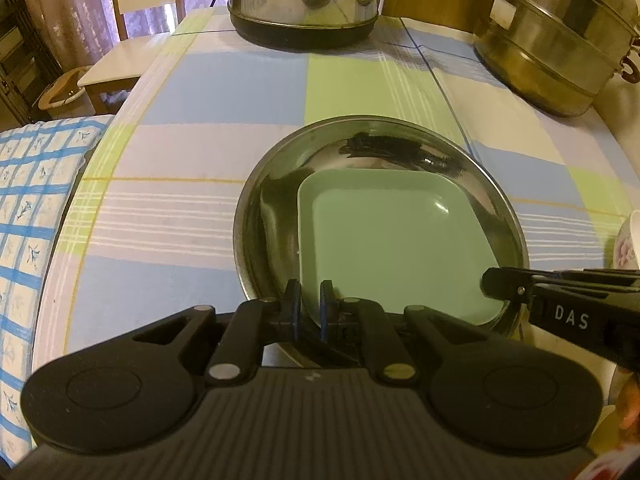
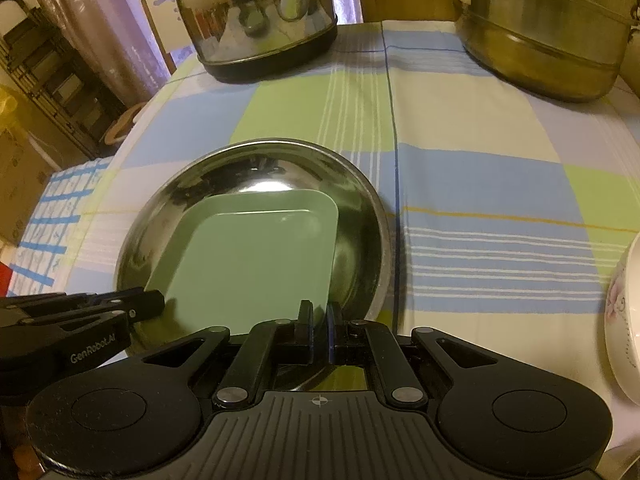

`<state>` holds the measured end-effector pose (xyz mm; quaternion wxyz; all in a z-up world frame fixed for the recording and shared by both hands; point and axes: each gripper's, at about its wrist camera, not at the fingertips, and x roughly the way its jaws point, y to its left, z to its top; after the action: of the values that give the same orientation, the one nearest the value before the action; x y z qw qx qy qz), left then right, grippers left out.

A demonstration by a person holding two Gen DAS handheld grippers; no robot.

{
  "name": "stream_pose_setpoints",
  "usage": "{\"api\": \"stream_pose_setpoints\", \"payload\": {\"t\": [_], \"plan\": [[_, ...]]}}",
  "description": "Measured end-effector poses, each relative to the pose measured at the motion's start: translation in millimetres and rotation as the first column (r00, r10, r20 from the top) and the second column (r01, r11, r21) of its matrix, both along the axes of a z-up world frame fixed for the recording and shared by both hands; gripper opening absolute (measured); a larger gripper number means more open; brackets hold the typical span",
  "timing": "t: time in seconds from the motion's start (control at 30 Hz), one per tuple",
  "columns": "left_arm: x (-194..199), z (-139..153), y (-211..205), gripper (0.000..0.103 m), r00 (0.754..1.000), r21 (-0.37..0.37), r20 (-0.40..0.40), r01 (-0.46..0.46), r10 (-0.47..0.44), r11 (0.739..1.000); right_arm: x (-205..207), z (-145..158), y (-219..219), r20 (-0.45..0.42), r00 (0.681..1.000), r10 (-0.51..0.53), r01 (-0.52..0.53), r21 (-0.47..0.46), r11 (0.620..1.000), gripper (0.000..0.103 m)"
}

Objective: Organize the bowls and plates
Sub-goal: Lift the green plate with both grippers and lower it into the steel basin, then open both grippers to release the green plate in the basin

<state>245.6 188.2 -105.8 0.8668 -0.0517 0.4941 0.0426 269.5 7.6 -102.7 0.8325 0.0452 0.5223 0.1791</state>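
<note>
A green square plate [image 1: 384, 240] [image 2: 248, 264] lies inside a round steel bowl [image 1: 272, 200] [image 2: 360, 216] on the checked tablecloth. My left gripper [image 1: 309, 296] is shut on the plate's near left edge, with the rim showing between its blue pads. My right gripper [image 2: 320, 316] is shut on the plate's near right corner. Each gripper shows in the other's view: the right gripper [image 1: 494, 284] reaches in from the right, and the left gripper [image 2: 154, 302] from the left. The plate's near edge is hidden behind the fingers.
A steel kettle [image 1: 304, 0] [image 2: 260, 20] stands at the table's far side, with a tiered steel steamer pot [image 1: 556, 40] [image 2: 540, 32] at the far right. A white floral bowl [image 2: 624, 312] sits at the right edge. A blue checked cushion [image 1: 32, 200] lies left of the table.
</note>
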Motion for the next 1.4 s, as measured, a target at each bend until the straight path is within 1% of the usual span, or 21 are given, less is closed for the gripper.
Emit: {"api": "stream_pose_setpoints", "payload": {"t": [0.03, 0.07, 0.1, 0.13, 0.17, 0.3, 0.37, 0.4, 0.47, 0.53, 0.57, 0.6, 0.67, 0.8, 0.9, 1.1, 1.17, 1.27, 1.4], "plan": [[0, 1, 0, 0.011, 1.000, -0.001, 0.005, 0.002, -0.002, 1.000, 1, 0, -2, -0.007, 1.000, -0.005, 0.005, 0.015, 1.000, 0.006], [-1, 3, 1, 0.018, 1.000, -0.005, 0.009, 0.004, -0.004, 1.000, 1, 1, -3, -0.009, 1.000, -0.009, 0.009, 0.026, 1.000, 0.006], [-1, 5, 1, 0.022, 1.000, -0.009, 0.014, 0.003, -0.003, 1.000, 1, 2, -5, -0.005, 1.000, -0.011, 0.011, 0.035, 0.999, 0.006], [-1, 7, 1, 0.028, 1.000, -0.010, 0.019, 0.000, 0.000, 1.000, 1, 4, -7, 0.001, 1.000, -0.011, 0.011, 0.041, 0.999, 0.006], [-2, 9, 1, 0.030, 1.000, -0.010, 0.024, 0.001, -0.001, 1.000, 1, 6, -8, 0.006, 1.000, -0.012, 0.012, 0.046, 0.999, 0.007], [-6, 19, -2, 0.034, 0.999, 0.001, 0.044, 0.005, -0.005, 1.000, 0, 15, -15, 0.020, 1.000, -0.018, 0.017, 0.063, 0.998, 0.009], [-9, 24, -4, 0.039, 0.999, 0.001, 0.048, 0.007, -0.007, 1.000, -1, 21, -19, 0.024, 1.000, -0.013, 0.011, 0.074, 0.997, 0.013], [-12, 27, -5, 0.040, 0.999, 0.001, 0.053, 0.008, -0.008, 1.000, -3, 23, -22, 0.024, 1.000, -0.009, 0.007, 0.080, 0.997, 0.019], [-18, 34, -7, 0.043, 0.998, 0.003, 0.063, 0.009, -0.009, 1.000, -5, 29, -29, 0.024, 1.000, -0.012, 0.010, 0.092, 0.996, 0.042], [-24, 40, -9, 0.047, 0.998, 0.008, 0.066, 0.006, -0.006, 1.000, -11, 36, -38, 0.037, 0.999, -0.019, 0.015, 0.108, 0.994, 0.052], [-28, 44, -10, 0.048, 0.998, 0.011, 0.069, 0.006, -0.006, 1.000, -14, 39, -40, 0.040, 0.999, -0.017, 0.012, 0.111, 0.994, 0.054], [-32, 47, -11, 0.050, 0.997, 0.012, 0.071, 0.005, -0.006, 1.000, -16, 43, -44, 0.040, 0.999, -0.012, 0.007, 0.112, 0.994, 0.054], [-42, 54, -14, 0.058, 0.997, 0.014, 0.078, 0.001, -0.003, 1.000, -22, 47, -51, 0.035, 0.999, -0.008, 0.003, 0.118, 0.993, 0.056], [-61, 68, -20, 0.063, 0.995, 0.011, 0.099, -0.007, 0.006, 1.000, -34, 55, -64, 0.013, 1.000, 0.008, -0.010, 0.130, 0.992, 0.057], [-77, 76, -25, 0.068, 0.994, 0.003, 0.109, -0.020, 0.019, 1.000, -46, 59, -74, 0.002, 1.000, 0.021, -0.021, 0.145, 0.989, 0.057], [-108, 88, -42, 0.072, 0.993, -0.006, 0.112, -0.035, 0.036, 0.999, -71, 73, -94, 0.009, 0.999, 0.049, -0.050, 0.182, 0.982, 0.057], [-117, 90, -48, 0.074, 0.993, 0.003, 0.115, -0.039, 0.038, 0.999, -81, 79, -99, 0.027, 0.998, 0.061, -0.064, 0.170, 0.983, 0.057], [-129, 92, -59, 0.075, 0.992, 0.005, 0.115, -0.044, 0.043, 0.999, -95, 86, -108, 0.058, 0.995, 0.077, -0.085, 0.149, 0.985, 0.058], [-146, 95, -76, 0.077, 0.992, 0.009, 0.119, -0.045, 0.043, 0.999, -111, 90, -124, 0.072, 0.994, 0.080, -0.089, 0.138, 0.986, 0.059]]}}
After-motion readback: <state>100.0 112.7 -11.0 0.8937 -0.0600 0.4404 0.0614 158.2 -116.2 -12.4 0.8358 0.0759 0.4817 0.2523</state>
